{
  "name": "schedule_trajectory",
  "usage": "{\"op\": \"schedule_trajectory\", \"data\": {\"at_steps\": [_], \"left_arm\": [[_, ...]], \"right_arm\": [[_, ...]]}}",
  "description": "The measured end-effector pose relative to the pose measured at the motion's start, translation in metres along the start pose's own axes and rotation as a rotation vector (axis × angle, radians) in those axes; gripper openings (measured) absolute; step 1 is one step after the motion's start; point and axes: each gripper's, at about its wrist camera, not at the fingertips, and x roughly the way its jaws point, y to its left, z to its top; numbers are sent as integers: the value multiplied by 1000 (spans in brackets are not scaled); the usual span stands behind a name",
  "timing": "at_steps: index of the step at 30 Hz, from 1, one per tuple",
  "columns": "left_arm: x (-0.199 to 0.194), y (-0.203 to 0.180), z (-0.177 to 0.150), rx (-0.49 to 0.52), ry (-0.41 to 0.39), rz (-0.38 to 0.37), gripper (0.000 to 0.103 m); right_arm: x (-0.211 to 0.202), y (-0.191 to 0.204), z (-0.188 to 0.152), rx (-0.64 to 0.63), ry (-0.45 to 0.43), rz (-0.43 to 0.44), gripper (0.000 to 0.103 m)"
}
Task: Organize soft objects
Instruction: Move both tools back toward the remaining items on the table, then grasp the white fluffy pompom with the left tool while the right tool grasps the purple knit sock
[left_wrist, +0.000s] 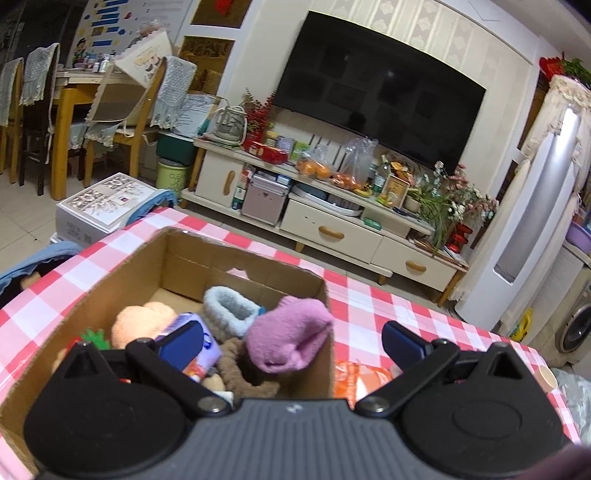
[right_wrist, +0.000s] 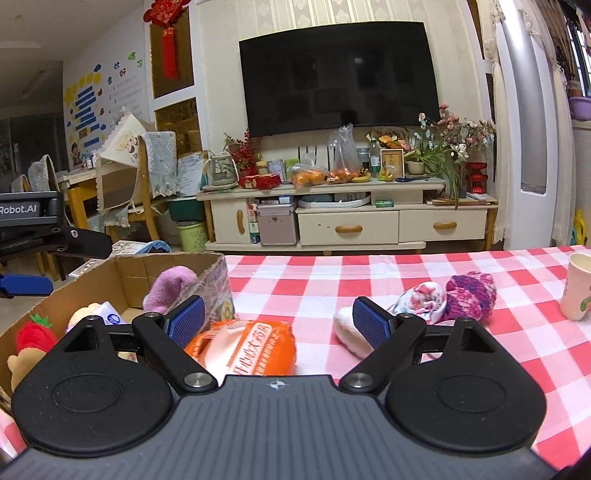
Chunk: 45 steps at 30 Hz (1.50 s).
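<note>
A cardboard box (left_wrist: 110, 273) stands on the checked table and holds several soft things: a peach plush (left_wrist: 140, 321), a pale blue fuzzy slipper (left_wrist: 229, 310), a brown fuzzy item (left_wrist: 236, 369). A purple sock (left_wrist: 288, 339) hangs over the box's right wall, also in the right wrist view (right_wrist: 170, 286). My left gripper (left_wrist: 291, 341) is open above the box, the sock between its fingers. My right gripper (right_wrist: 279, 325) is open and empty over an orange packet (right_wrist: 243, 349). A white sock (right_wrist: 345, 330), a floral sock (right_wrist: 421, 301) and a purple knit item (right_wrist: 471, 295) lie to its right.
A paper cup (right_wrist: 578, 288) stands at the table's right edge. The red-and-white checked tablecloth (right_wrist: 332, 280) covers the table. A TV cabinet (right_wrist: 347, 225) with clutter and a wall TV stand beyond. Chairs and a white carton sit on the floor at left.
</note>
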Motion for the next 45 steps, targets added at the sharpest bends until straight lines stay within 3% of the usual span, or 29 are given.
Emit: {"op": "schedule_trajectory", "data": {"at_steps": [28, 45], "left_arm": [[18, -94, -45, 251, 57, -146, 102], [30, -167, -106, 463, 184, -357, 102]], "right_arm": [[-7, -45, -9, 118, -19, -190, 103], [9, -87, -22, 261, 27, -281, 103]]}}
